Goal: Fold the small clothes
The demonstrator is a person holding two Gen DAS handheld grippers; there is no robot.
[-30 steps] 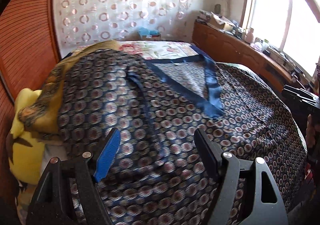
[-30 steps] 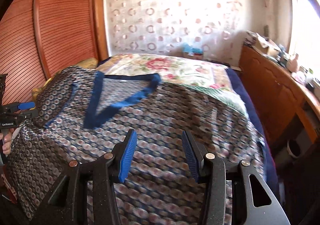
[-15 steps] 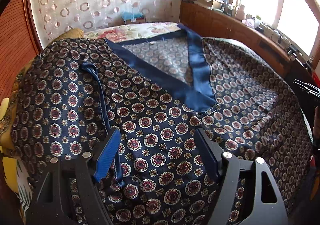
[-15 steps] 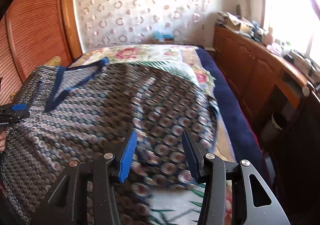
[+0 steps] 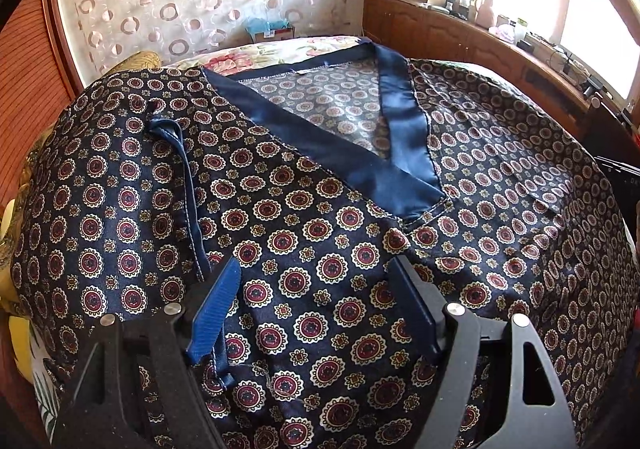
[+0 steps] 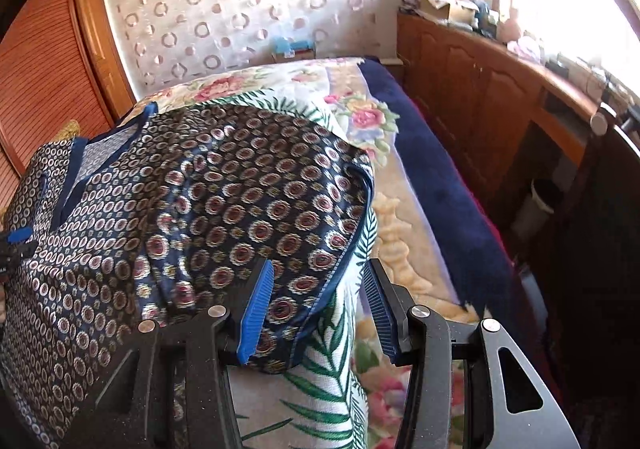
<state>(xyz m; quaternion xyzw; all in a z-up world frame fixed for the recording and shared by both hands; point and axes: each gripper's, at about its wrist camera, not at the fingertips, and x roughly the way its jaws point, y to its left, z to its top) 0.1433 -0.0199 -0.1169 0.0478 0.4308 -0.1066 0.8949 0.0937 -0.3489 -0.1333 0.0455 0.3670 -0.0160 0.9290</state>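
**Silky patterned top spread out, waiting for a fold**

Found the patterned top (image 5: 320, 233) spread across the bed (image 6: 424, 209), directly under the left tongs (image 5: 314, 263) and running well ahead of them, with its plain blue neckband (image 5: 404, 153) further ahead and a little to the right. Held the left tongs wide over the middle of the cloth, pads clear of it, nothing gripped. Set the right tongs (image 6: 319, 264) at a middling gap astride the top's blue-piped edge (image 6: 360, 217), with cloth lying between the pads but not visibly pinched, and a leaf-print cover (image 6: 328, 369) showing just below.

Judged the fabric thin, light and limp, and probably slippery, going by its sheen and soft wrinkles. Expected to slide over itself and sag from any single pinch. Thought best taken at the stitched borders: the piped edge between the right tongs, and a matching hem or seam for the left, rather than mid-panel, where a pinch would only raise a tent. Noted a loose blue tie (image 5: 188, 185) just ahead and to the left of the left tongs, apt to trail out of a fold.
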